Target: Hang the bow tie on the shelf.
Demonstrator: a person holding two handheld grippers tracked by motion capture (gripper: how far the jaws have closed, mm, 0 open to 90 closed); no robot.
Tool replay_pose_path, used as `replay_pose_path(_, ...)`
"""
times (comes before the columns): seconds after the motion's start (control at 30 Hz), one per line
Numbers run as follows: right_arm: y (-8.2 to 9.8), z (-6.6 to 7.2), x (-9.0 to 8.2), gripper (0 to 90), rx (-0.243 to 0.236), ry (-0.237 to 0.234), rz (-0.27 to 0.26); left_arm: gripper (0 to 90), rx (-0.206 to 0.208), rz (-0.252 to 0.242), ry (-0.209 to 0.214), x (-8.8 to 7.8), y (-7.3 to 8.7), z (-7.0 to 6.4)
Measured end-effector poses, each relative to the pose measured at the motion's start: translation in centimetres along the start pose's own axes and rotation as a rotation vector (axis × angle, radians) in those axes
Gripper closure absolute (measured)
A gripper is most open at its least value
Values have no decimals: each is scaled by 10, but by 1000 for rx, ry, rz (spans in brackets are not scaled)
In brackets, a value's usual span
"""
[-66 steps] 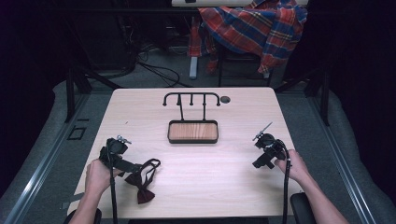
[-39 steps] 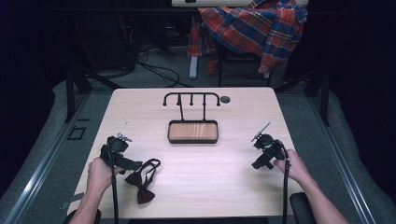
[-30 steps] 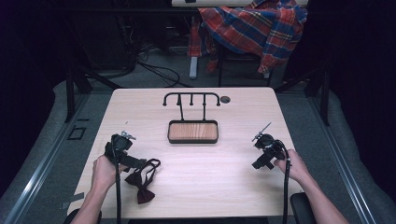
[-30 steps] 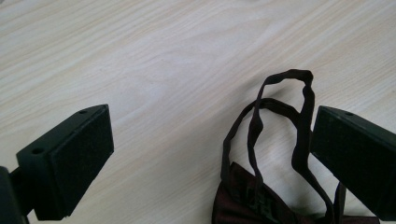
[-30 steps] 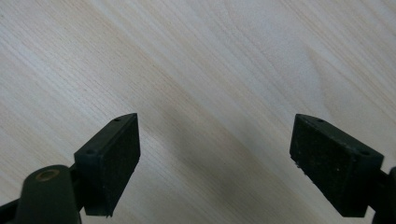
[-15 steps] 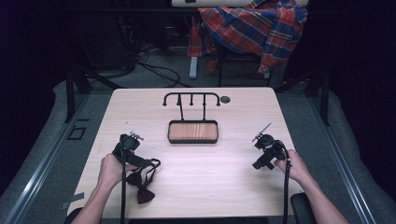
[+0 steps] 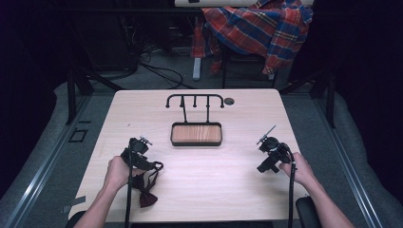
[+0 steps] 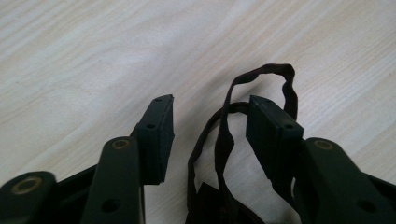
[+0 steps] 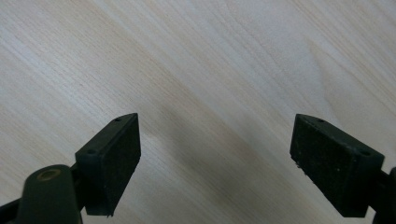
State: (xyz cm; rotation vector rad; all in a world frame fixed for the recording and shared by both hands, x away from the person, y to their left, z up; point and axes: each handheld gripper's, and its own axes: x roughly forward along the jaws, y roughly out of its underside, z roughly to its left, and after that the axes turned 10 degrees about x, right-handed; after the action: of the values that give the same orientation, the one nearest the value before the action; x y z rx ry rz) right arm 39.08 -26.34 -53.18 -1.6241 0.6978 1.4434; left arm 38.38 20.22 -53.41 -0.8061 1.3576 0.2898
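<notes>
A dark red bow tie [image 7: 147, 197] lies near the table's front left, its thin strap looping up toward my left gripper [image 7: 138, 156]. In the left gripper view the strap [image 8: 224, 140] runs between the jaws of my left gripper [image 8: 210, 123], which stands open just above the table. The strap's loop [image 8: 268, 72] curls past the right jaw. My right gripper [image 7: 268, 156] hovers over bare wood at the front right. Its jaws [image 9: 215, 154] are spread wide with nothing between them.
A wooden tray with a black rim [image 7: 196, 134] sits mid-table, with a black hook rack [image 7: 195, 99] rising behind it. A small round hole [image 7: 230, 101] marks the back of the table [image 7: 214, 180]. A plaid cloth [image 7: 256, 28] hangs over a chair behind.
My left gripper has moved right and forward, from the table's left edge to over the bow tie's strap. The right gripper has stayed where it was.
</notes>
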Motion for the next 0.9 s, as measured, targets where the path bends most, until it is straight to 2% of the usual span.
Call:
replay_pose_path(0.07, 0, 0, 0, 158, -5, 4, 0, 599, 19, 14, 5, 2, 0, -1)
replay_pose_path(0.1, 0, 1, 1, 158, 9, 1, -17, 620, 25, 16, 6, 2, 0, -1)
replay_pose_path(0.13, -1, 0, 0, 160, -9, 5, 6, 641, 24, 15, 6, 3, 0, -2)
replay_pose_path(0.2, 1, 1, 1, 160, 10, -1, -11, 686, 30, 20, 12, 3, 0, -3)
replay_pose_path(0.27, 0, -1, 0, 158, -1, 1, 0, 722, 29, 23, 12, 3, -1, -4)
replay_pose_path(0.47, 0, 0, 0, 160, -10, 1, 10, 736, 43, 67, 9, 8, -1, -6)
replay_pose_path(0.5, 1, 1, 1, 159, 9, -4, -13, 736, 48, 68, 8, 9, -1, -6)
replay_pose_path(0.53, 1, 1, 1, 159, 9, -4, -13, 733, 48, 68, 8, 9, -1, -6)
replay_pose_path(0.57, -2, -1, -3, 158, -35, 12, 34, 733, 48, 74, 7, 9, -1, -6)
replay_pose_path(0.6, 0, 0, 0, 158, -8, 1, 3, 735, 55, 83, 7, 9, -1, -6)
replay_pose_path(0.63, -1, -1, -1, 159, -16, 5, 16, 742, 58, 84, 4, 10, -1, -6)
replay_pose_path(0.67, -1, -1, -2, 159, -27, 8, 29, 760, 66, 91, 3, 10, -1, -7)
replay_pose_path(0.8, -1, -1, -1, 159, -18, 0, 19, 839, 87, 97, -13, 11, -2, -10)
replay_pose_path(0.83, 0, -1, 0, 159, -3, -5, 0, 876, 98, 98, -9, 11, -2, -11)
replay_pose_path(0.9, 0, -1, 0, 159, -3, -4, -2, 884, 107, 104, -13, 11, -2, -12)
